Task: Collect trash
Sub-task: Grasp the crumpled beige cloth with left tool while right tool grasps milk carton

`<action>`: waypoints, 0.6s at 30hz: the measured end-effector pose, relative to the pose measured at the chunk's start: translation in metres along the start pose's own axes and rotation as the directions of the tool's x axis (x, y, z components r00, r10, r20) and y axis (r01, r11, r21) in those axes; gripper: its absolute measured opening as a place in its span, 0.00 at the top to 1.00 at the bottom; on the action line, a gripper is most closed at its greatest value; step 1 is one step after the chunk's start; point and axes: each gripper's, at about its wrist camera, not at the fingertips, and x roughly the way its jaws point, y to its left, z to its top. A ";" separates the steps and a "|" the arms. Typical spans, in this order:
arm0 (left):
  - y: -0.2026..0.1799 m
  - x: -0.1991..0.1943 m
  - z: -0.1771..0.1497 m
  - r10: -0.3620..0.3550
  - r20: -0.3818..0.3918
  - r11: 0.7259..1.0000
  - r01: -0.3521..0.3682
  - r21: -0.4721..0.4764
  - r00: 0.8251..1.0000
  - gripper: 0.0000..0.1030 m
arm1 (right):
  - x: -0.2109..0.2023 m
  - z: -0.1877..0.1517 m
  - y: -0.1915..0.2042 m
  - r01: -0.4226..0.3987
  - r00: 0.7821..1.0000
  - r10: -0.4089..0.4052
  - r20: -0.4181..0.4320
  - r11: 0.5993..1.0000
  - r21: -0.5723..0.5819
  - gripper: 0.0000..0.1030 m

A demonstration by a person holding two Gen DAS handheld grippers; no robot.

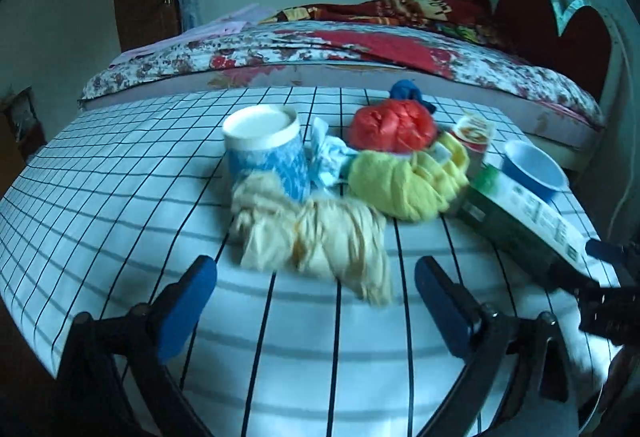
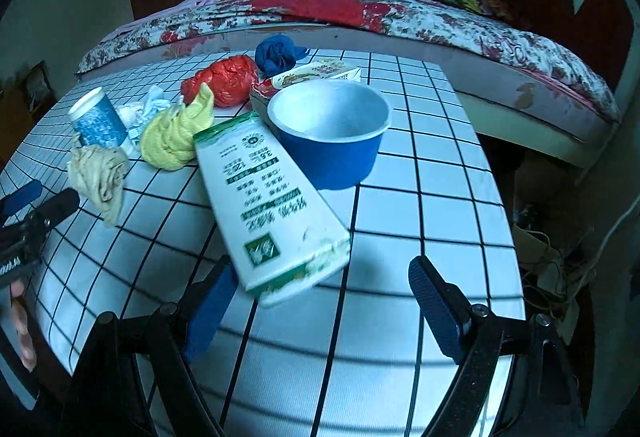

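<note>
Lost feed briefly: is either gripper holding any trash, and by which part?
Nothing held. Left gripper and right gripper are both open above the table.

Black gripper frames, blue ribbed pads on fingers [image 2: 434, 301], silver screws.

Tablecloth [image 2: 420, 173] white, black grid; bowl [image 2: 332, 157] blue outside, white inside; bags: red [image 2: 228, 81], yellow [image 2: 172, 141], beige [image 2: 100, 173].

A table [image 2: 440, 173] stands in front of a bed [image 2: 400, 17]. On it, from left to right, sit a paper cup [image 2: 98, 121], knotted plastic bags [image 2: 176, 135] and a bowl [image 2: 328, 133]. A milk carton [image 2: 272, 205] lies flat before the bowl, touching it. A smaller carton [image 2: 316, 71] lies behind the bowl. A crumpled bag [image 2: 100, 173] rests nearest, in front of the cup.
</note>
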 end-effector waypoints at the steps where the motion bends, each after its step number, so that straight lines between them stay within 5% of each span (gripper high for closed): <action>1: -0.002 0.005 0.003 0.004 -0.007 1.000 -0.004 0.000 1.000 0.03 | 0.005 0.003 0.000 -0.010 1.000 0.010 -0.004 1.000 -0.003 0.15; 5: -0.005 0.022 0.010 0.032 -0.041 0.999 -0.033 -0.008 0.999 0.03 | 0.012 0.013 0.003 -0.039 0.999 0.039 0.001 0.999 -0.020 0.15; 11: 0.010 0.022 0.002 0.036 -0.076 0.999 -0.038 -0.025 0.996 0.09 | 0.012 0.012 0.020 -0.114 0.993 0.113 -0.016 0.993 -0.037 0.29; 16: 0.033 0.013 -0.011 -0.006 -0.104 0.999 0.000 -0.052 0.995 0.35 | 0.004 -0.002 0.044 -0.174 0.984 0.173 -0.037 0.985 -0.018 0.38; 18: 0.041 0.005 -0.016 -0.008 -0.103 0.998 0.002 -0.058 0.995 0.37 | 0.000 -0.006 0.053 -0.197 0.980 0.197 -0.036 0.980 -0.016 0.38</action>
